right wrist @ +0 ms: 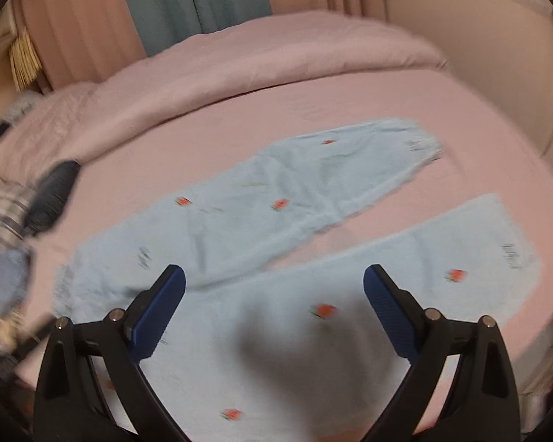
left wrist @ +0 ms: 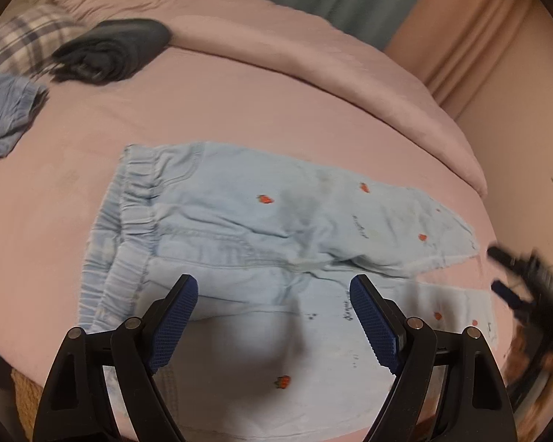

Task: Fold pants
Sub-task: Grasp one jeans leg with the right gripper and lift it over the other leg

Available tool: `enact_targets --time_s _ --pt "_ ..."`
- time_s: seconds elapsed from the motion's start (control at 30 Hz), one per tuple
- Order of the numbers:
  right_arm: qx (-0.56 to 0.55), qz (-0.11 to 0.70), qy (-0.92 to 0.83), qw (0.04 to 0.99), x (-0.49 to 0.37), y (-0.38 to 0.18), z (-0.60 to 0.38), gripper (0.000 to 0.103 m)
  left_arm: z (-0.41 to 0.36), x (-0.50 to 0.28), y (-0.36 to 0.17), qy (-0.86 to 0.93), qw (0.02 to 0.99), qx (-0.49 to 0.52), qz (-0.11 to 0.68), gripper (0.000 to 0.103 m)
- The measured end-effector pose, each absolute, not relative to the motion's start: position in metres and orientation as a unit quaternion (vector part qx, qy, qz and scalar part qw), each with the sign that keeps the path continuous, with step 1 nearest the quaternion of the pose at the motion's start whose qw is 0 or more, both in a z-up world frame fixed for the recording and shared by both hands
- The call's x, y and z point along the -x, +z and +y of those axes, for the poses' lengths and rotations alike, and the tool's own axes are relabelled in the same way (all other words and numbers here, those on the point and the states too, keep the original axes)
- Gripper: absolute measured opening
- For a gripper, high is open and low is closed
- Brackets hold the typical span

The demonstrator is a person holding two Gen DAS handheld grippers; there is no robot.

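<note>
Pink-sheeted bed (left wrist: 239,103) bearing light-blue strawberry-print pants (left wrist: 261,221) spread flat, legs apart, unfolded; left gripper (left wrist: 272,294) and right gripper (right wrist: 274,283) hover above, jaws wide, empty.

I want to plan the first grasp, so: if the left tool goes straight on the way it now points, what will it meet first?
Most likely the light blue pants. The left tool is open and empty, aimed down at the crotch area just past the waistband. Nothing lies between them, though depth is hard to judge.
</note>
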State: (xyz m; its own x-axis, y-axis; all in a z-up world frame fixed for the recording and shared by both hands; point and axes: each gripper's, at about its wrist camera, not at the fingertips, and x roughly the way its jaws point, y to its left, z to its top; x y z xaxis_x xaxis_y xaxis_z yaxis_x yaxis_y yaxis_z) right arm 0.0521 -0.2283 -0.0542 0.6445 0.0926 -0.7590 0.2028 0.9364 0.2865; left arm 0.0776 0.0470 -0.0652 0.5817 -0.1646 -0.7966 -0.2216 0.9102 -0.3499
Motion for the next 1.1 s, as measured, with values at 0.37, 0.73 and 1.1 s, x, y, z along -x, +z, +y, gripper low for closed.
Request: enact_targets --time_s 0.37,0.73,1.1 --pt "-0.254 0.503 -0.13 0.816 -0.245 -0.084 -0.235 0.097 0.087 -0.063 -0.086 0.068 0.835 0.256 0.483 0.085" --pt "-0.17 0.521 -0.256 0.797 -0.313 -0.141 -0.265 0.089 0.112 -0.056 -0.095 0.095 0.818 0.285 0.491 0.085" --pt "-0.261 0.366 -0.087 0.889 -0.141 -0.038 -0.285 0.006 0.105 -0.069 -0.073 0.037 0.825 0.337 0.451 0.085"
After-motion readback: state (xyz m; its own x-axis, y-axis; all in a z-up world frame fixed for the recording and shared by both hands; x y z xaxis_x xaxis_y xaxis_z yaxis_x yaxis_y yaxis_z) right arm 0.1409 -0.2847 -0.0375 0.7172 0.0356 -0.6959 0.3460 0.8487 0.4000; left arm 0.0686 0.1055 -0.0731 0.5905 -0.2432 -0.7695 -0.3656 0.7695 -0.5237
